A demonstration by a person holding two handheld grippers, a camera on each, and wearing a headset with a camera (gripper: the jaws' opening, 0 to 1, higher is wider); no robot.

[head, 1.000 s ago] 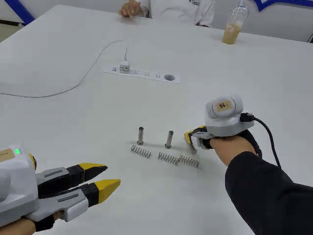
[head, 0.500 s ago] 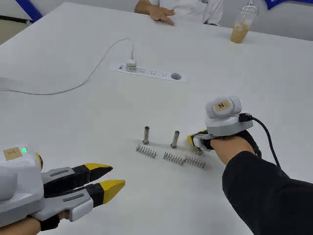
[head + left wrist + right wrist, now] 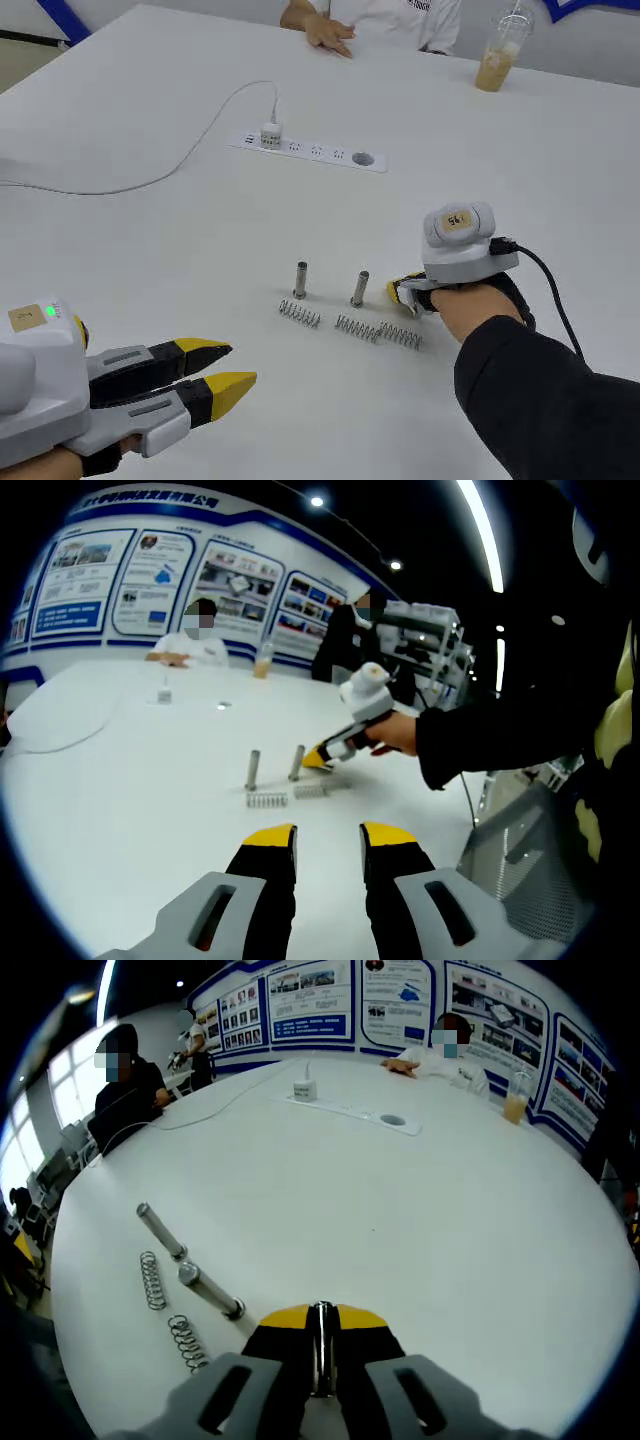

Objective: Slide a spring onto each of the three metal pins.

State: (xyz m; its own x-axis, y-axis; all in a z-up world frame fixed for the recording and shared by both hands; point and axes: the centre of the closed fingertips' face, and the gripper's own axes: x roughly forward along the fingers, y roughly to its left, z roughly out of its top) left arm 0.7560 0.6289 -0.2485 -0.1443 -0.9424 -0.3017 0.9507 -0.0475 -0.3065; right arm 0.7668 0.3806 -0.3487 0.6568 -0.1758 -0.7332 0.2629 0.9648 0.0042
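2 upright pins behind 3 loose springs on white table. Right gripper: clamped on 3rd pin. Left gripper: narrowly parted, empty.

White table: pins, springs, power strip

My table is smooth, matt white. The two standing pins look like dull grey metal, while the pin clamped in my right gripper gleams brighter. The springs are shiny coiled wire. My left gripper is matt black and grey plastic with yellow tips. My sleeve is dark cloth.
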